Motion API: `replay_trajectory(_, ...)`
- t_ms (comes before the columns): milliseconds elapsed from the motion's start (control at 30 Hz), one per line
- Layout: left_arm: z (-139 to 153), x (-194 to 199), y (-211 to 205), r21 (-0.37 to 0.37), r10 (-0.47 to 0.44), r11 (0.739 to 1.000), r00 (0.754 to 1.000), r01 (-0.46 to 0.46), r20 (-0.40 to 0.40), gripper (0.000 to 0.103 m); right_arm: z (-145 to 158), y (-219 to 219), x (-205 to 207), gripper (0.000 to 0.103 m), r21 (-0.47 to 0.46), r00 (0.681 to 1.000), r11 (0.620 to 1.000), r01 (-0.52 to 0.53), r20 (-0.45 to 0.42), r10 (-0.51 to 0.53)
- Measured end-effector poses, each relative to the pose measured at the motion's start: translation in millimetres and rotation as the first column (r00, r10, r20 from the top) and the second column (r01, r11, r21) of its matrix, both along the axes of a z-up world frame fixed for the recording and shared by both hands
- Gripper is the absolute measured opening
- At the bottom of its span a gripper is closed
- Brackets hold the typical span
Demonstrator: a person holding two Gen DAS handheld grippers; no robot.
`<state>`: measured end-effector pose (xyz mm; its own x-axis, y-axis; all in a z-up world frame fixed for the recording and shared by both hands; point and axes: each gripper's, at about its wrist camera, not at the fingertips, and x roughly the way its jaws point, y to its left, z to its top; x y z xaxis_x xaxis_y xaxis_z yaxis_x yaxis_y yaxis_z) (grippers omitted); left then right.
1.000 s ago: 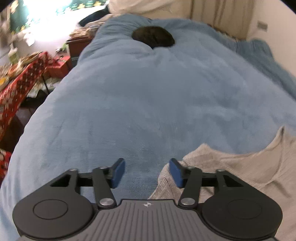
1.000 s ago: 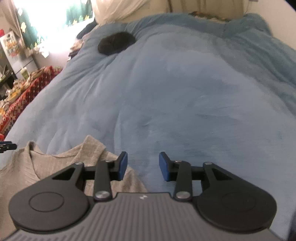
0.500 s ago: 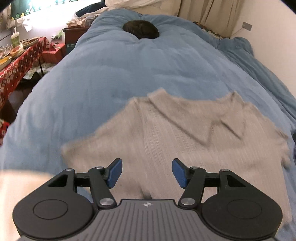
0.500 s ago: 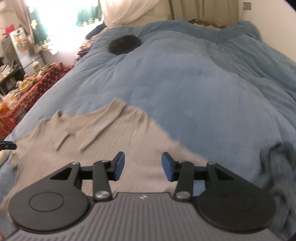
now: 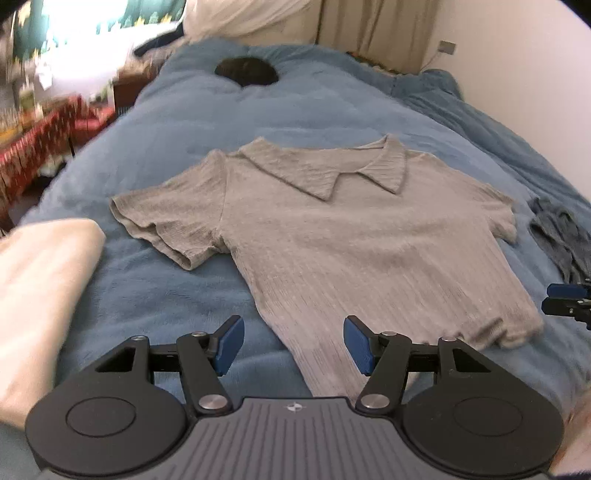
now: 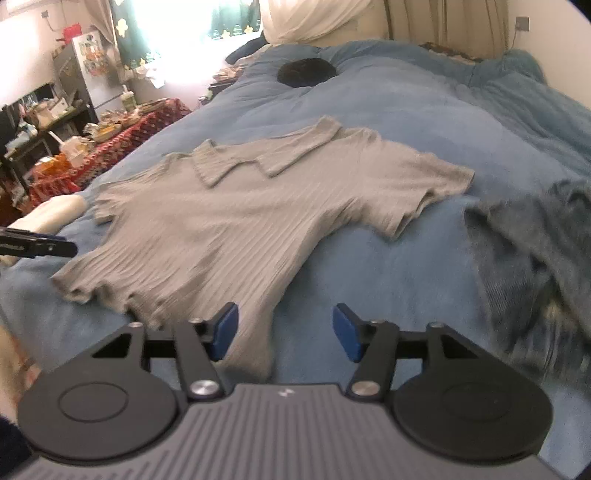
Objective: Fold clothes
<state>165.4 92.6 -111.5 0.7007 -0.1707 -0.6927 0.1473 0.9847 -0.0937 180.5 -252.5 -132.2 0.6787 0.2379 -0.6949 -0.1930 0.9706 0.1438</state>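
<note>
Grey collared shirt (image 5: pixel 343 236) spread flat on my blue blanket (image 5: pixel 295 110), my left gripper (image 5: pixel 293 345) wide and empty over its hem, my right gripper (image 6: pixel 284 332) likewise (hem edge hidden under my body), dark blue garment (image 6: pixel 535 258) blurred, cut off right.

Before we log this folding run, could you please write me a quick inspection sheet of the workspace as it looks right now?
Surface: blue fleece blanket covering the bed, softly rumpled.
Job's things: grey collared short-sleeved shirt spread flat, collar at the far end, hem nearest the tools, not yet folded.
Clutter: cream folded cloth at the left; dark blue-grey garment crumpled at the right; black round object at the far end.
Grippers: left tool open over the hem, holding nothing; right tool open at the hem's right corner, holding nothing.
Cables: nothing seen.
Surroundings: red patterned tablecloth on a cluttered table, bright window, curtains, wall socket.
</note>
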Motion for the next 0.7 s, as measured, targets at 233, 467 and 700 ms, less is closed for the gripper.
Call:
replay_trajectory(233, -6, -41, -19, 0.074, -0.024, 0.997, 0.995, 0.017, 0.092, 0.059, -8, 11, -40, 0.06, -0.073, 0.997, 0.997, 0.029, 0.074, -0.024)
replay_trajectory(467, -22, -53, -35, 0.183, -0.09, 0.981, 0.989, 0.067, 0.12, 0.055, -23, 10, -38, 0.036, -0.119, 0.992, 0.99, 0.078, 0.109, -0.065)
replay_trajectory(700, -37, -60, -41, 0.258, -0.108, 0.963, 0.986, 0.072, 0.128, 0.049, -35, 27, -37, 0.03, -0.26, 0.99, 0.965, 0.044, 0.139, -0.007)
